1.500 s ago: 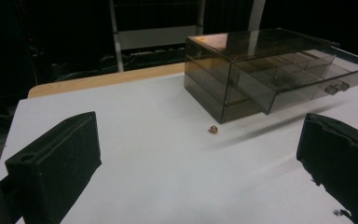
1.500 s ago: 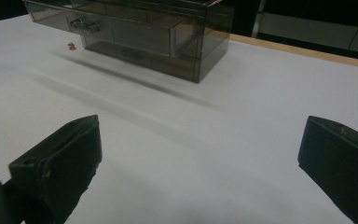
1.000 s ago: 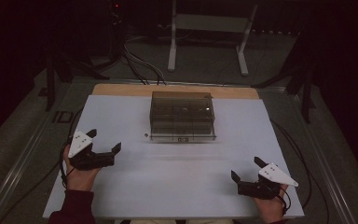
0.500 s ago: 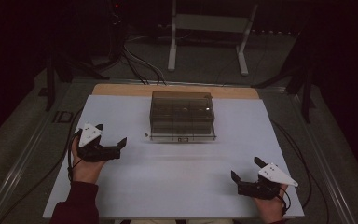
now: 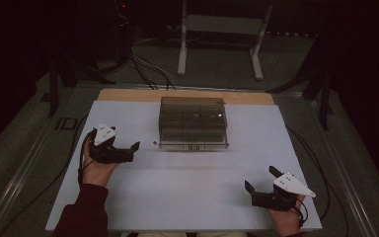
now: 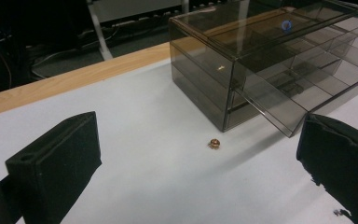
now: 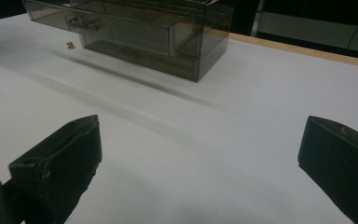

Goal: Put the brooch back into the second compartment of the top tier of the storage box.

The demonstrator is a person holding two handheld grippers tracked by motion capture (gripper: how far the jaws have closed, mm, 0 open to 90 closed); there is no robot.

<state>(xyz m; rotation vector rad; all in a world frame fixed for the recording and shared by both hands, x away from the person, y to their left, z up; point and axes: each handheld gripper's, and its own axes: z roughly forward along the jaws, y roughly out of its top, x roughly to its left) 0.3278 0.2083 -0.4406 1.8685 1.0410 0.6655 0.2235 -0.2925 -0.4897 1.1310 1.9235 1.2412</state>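
**Both grippers spread wide, small bead lies by the box**

The left gripper (image 5: 131, 150) has its fingers (image 6: 56, 163) released and wide apart, with nothing between them. They point toward a small gold bead (image 6: 214, 143) that lies on the white surface (image 5: 187, 192), near the fingers and just beside the left front corner of the smoky clear drawer box (image 5: 193, 122). The box's top drawer (image 6: 307, 88) is pulled partly out. The right gripper (image 5: 261, 185) is also released, fingers (image 7: 58, 158) spread and empty, low over the near right part of the surface, well apart from the box. Cables (image 5: 76, 148) trail off both sides.
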